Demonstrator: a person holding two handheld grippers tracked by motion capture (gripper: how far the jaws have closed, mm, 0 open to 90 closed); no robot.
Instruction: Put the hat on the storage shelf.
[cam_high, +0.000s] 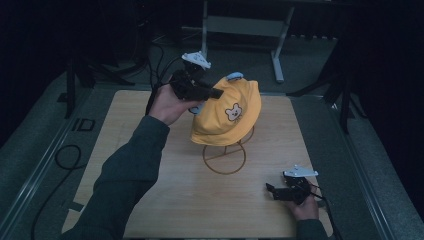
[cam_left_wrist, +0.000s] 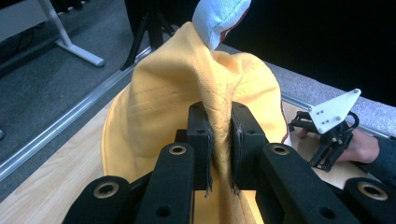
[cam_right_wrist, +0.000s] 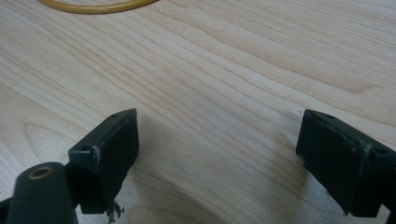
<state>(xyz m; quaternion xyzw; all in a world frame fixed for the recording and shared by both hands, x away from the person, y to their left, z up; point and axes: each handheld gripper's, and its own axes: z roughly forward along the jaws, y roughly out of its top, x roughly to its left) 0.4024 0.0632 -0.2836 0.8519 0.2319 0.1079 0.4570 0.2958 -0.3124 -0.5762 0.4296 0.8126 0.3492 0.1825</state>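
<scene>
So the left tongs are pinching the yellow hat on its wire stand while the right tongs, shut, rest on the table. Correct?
Not quite: the right tongs are open, their jaws wide apart over the bare table, as the right gripper view shows. The left tongs are indeed pinching the yellow hat on its wire stand.

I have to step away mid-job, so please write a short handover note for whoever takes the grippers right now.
Left gripper: shut on a fold of the yellow hat, pinching the fabric near one of its light blue ears.
Right gripper: open, holding nothing, low over the wooden table near its front right corner.
Hat: sits on the wire stand at mid-table, bear face towards the person.
Done: the hat is gripped.
Left: probably lifting it off the stand, or settling it there; the right gripper has not joined in yet.
</scene>
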